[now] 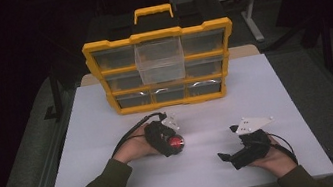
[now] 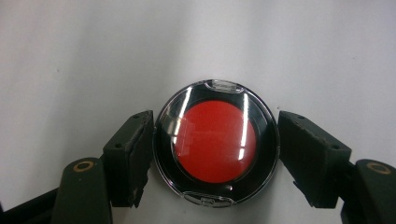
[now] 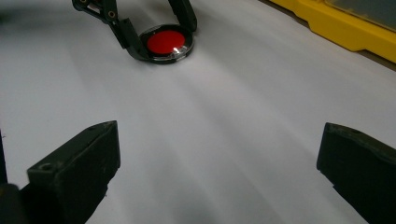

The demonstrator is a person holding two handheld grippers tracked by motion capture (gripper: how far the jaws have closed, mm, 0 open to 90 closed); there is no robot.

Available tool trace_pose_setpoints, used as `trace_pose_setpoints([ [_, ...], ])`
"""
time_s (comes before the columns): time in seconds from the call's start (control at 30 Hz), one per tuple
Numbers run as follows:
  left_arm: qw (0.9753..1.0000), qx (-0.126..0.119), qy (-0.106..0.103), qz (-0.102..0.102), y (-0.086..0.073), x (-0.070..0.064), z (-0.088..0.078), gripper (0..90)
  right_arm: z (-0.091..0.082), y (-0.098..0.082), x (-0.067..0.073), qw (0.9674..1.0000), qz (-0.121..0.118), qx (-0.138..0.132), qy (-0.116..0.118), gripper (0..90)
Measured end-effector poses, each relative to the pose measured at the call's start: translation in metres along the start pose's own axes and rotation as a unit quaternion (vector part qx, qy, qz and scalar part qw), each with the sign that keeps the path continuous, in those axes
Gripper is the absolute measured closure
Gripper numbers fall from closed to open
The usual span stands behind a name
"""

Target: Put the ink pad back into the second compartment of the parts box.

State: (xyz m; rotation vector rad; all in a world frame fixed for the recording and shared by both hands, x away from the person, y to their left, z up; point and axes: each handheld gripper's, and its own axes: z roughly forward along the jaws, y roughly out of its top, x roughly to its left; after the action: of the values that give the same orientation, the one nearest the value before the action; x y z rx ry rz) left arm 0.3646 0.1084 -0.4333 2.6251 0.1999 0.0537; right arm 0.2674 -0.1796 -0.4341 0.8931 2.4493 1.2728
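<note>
My right claw (image 1: pixel 228 147) sat wide, holding nothing. My left claw (image 2: pixel 215 140) bracketed a round compact (image 2: pixel 215 142), glossy black rim, clear lid, red centre, flat on the white tabletop (image 1: pixel 265 93); whether the jaws gripped it, I couldn't tell. Beyond stood a yellow drawer organiser (image 1: pixel 162 69).

I count one round red compact (image 2: pixel 215 142) on one white worktop (image 1: pixel 256 94), one yellow organizer (image 1: pixel 162 69) with one clear drawer (image 1: pixel 160 61) pulled out, and two claws: left claw (image 1: pixel 175 143), right claw (image 1: pixel 228 143).
</note>
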Motion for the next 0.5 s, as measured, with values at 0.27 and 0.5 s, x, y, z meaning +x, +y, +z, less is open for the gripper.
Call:
trace_pose_setpoints([
  [0.27,1.0,0.0,0.0,0.003,-0.0002,-0.0001,-0.0003,29.4,-0.0002,0.0,0.0,1.0,-0.001,-0.001,0.0,0.0],
  [0.5,1.0,-0.001,-0.005,0.0,-0.0017,0.0019,-0.0034,29.5,-0.0003,-0.0001,-0.0002,1.0,-0.001,-0.002,0.0,0.0],
])
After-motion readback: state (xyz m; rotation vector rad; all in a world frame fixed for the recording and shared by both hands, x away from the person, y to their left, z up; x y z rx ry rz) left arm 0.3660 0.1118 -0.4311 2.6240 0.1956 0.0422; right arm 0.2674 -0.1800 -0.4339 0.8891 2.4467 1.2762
